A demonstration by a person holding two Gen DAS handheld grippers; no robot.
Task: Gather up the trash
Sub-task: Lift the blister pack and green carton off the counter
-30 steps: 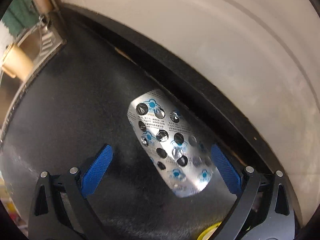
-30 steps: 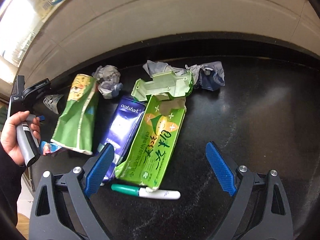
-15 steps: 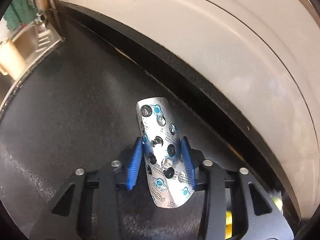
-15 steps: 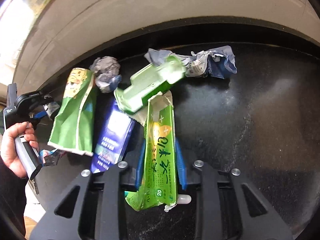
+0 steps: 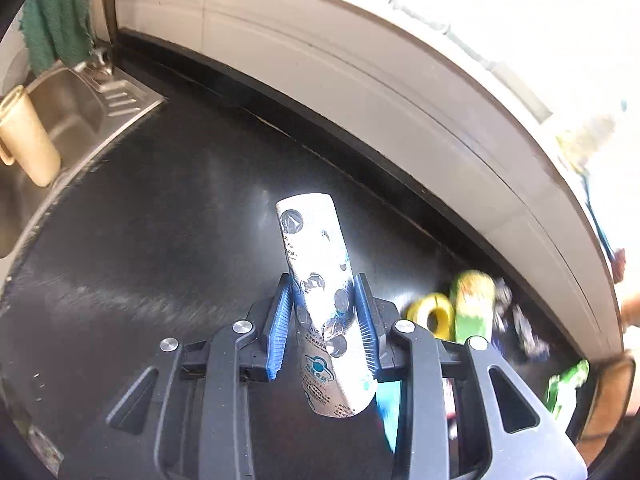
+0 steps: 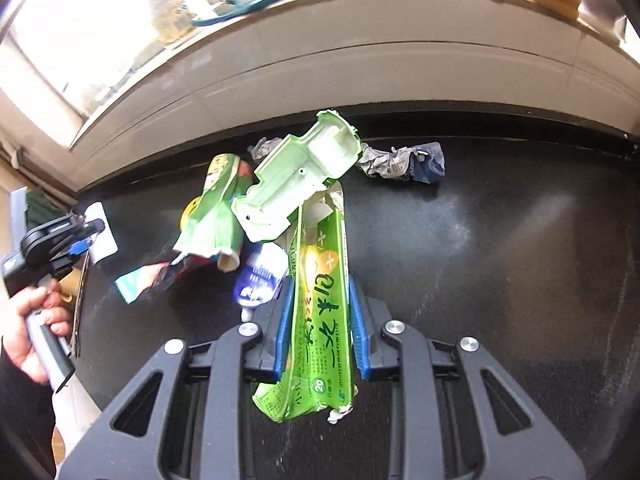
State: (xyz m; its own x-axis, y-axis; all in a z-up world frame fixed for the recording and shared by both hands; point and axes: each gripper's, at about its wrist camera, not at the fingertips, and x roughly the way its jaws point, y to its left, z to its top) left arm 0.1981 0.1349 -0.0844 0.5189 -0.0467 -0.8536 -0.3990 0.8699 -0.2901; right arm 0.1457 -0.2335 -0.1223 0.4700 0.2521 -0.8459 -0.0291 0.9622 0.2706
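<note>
your left gripper (image 5: 322, 320) is closing on the silver foil blister pack (image 5: 320, 300), your right gripper (image 6: 320, 320) clamps the torn green carton (image 6: 320, 312); both are lifted. crumpled paper (image 6: 404, 162) and wrappers remain on the black counter (image 6: 500, 260).

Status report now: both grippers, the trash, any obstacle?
Left gripper closing on blister pack. Right gripper shut on green carton. More trash on counter. Nothing blocking.
</note>
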